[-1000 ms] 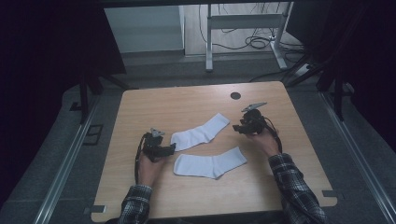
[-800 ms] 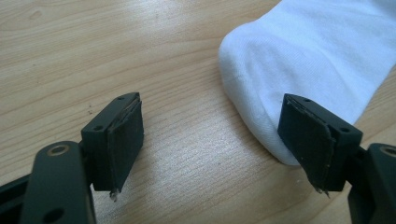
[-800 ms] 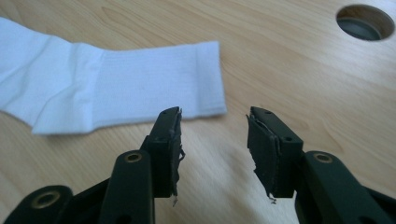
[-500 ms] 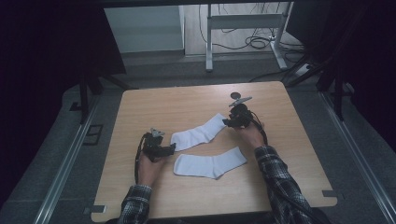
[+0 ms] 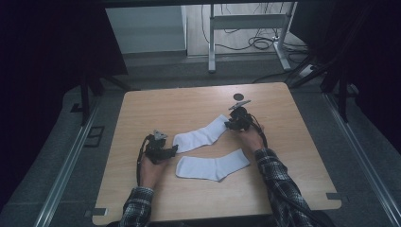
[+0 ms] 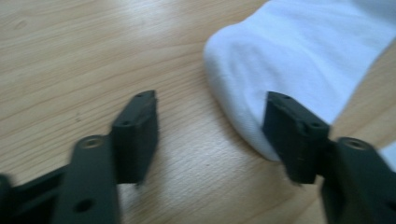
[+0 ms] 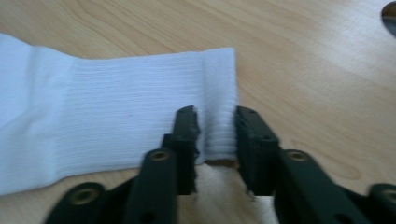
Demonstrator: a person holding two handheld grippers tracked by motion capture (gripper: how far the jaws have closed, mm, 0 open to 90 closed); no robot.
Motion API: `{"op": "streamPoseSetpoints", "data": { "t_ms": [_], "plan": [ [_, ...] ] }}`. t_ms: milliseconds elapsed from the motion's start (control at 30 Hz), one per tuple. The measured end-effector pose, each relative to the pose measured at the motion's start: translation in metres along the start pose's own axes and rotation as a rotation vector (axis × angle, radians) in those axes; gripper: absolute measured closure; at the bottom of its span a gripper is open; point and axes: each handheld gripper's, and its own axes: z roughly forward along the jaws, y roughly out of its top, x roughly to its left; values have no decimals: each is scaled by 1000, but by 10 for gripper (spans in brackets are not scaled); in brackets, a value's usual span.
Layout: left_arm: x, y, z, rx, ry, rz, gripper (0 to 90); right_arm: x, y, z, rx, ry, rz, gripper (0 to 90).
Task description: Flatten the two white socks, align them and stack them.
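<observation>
Two white socks lie flat on the wooden table (image 5: 156, 109). The upper sock (image 5: 201, 135) runs diagonally, and its toe (image 6: 299, 56) lies by the right jaw of my left gripper (image 5: 171, 150) (image 6: 212, 121). That gripper is open and low over the wood, holding nothing. My right gripper (image 5: 230, 125) (image 7: 217, 126) is at the other end, shut on the ribbed cuff (image 7: 219, 88), with a strip of cuff pinched between its jaws. The lower sock (image 5: 213, 166) lies apart from both grippers, nearer the person.
A dark round spot (image 5: 238, 97) marks the table just beyond my right gripper. A metal frame (image 5: 246, 23) and cables (image 5: 260, 42) sit on the floor past the far edge. Bare wood lies to the left and right of the socks.
My right gripper has moved left and away from the person, from the table's right side to the upper sock's cuff, and has shut on it. My left gripper has stayed put.
</observation>
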Motion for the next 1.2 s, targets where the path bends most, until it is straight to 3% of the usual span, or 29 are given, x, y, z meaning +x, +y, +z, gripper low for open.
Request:
{"op": "streamPoseSetpoints", "data": {
  "t_ms": [67,167,300,533,733,1200],
  "plan": [
    [-1,0,0,-5,-15,11,471,2,-1,-2,3,6,2,776],
    [-4,0,0,-9,-44,24,633,5,-3,-5,15,7,-5,791],
    [-6,2,2,-10,-87,5,829,7,-6,-11,25,18,-17,797],
    [-6,5,3,-20,-78,-9,859,5,-14,-29,-3,33,-1,799],
    [-7,12,-7,-68,-77,-10,860,3,-19,-47,-25,54,11,801],
    [-9,21,-34,-114,-134,-13,857,9,-30,-89,-99,98,-5,799]
  ]
}}
